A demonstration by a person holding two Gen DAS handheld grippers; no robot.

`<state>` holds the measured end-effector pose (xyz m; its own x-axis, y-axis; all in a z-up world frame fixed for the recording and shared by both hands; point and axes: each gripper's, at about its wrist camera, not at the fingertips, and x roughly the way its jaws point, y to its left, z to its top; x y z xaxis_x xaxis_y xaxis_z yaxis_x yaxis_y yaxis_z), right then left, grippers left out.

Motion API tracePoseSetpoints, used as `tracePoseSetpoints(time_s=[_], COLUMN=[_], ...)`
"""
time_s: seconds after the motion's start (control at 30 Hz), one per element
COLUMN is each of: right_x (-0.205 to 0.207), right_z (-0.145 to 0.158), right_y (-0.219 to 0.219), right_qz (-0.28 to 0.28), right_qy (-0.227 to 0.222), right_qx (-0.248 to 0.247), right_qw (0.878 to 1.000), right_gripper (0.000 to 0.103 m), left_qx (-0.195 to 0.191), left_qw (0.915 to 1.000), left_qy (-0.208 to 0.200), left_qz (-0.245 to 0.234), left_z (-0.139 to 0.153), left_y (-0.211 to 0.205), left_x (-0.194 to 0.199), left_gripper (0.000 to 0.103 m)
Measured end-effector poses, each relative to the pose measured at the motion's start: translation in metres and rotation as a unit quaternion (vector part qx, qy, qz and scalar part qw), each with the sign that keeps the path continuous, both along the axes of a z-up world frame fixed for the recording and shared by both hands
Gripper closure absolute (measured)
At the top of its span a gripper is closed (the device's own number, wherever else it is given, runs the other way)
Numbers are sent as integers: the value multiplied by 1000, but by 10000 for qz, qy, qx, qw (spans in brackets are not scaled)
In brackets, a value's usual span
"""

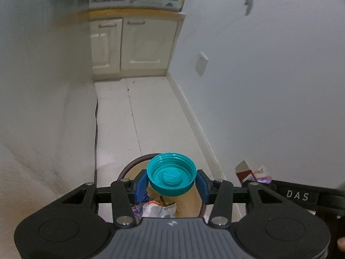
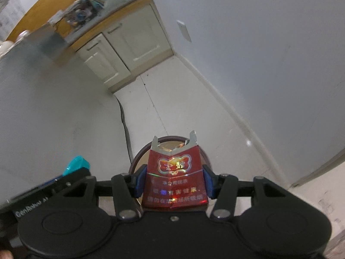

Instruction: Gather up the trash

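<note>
1. The left gripper (image 1: 171, 184) pinches a teal bottle cap (image 1: 171, 176) by its ribbed rim, open side toward the camera.
2. The right gripper (image 2: 173, 182) pinches a torn red cigarette pack (image 2: 175, 177) by its side walls, torn mouth pointing away from the camera.
3. Both items hang above the round trash bin (image 1: 129, 168). In the left view, crumpled wrappers (image 1: 157, 210) lie inside it, at 6 o'clock from the cap.
4. Judged step: release into the bin. Centre each item over the opening before spreading the fingers. The cap sits toward the 12 o'clock rim and may bounce out.
5. Release one item at a time; the two grippers are close together, the pack at 3 o'clock in the left view.
6. The surface is a pale tiled floor (image 1: 133, 112) in a narrow passage.
7. A dark cable (image 1: 96, 129) runs along the wall at 9 o'clock.
8. A white cabinet (image 1: 131, 47) under a wooden counter closes the passage at 12 o'clock.
</note>
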<state>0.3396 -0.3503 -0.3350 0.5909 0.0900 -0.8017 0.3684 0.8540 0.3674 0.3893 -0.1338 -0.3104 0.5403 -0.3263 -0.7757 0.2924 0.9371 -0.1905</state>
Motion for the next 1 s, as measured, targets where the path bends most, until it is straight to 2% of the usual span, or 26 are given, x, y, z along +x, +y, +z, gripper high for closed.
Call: tracePoseSetpoints(time_s=[0.3,0.47,0.63,0.83,1.0], right_x=[54,70,86,110,115], right_z=[-74,-108,-132,-150,-165], right_y=[9,9,11,8,10], right_qz=[-476,-411,-172,54,122], right_qy=[467,655,917,1050,1186], right_qx=[422,576,560,560,571], right_qw=[9969,9953,9941,9929,9912], right_gripper=[50,50,50,50,49], left_qx=[124,277,526,546,698], left_qw=[9978,9944,9864,9808,9767], left_qy=[626,1013,1551,1803,1949], left_qz=[205,102,-165,-504,-570], left_z=[-75,-112,-149,-167,-178], left_y=[0,0,-5,-11,-12], left_x=[45,51,59,67,66], left_gripper=[54,54,54,54,54])
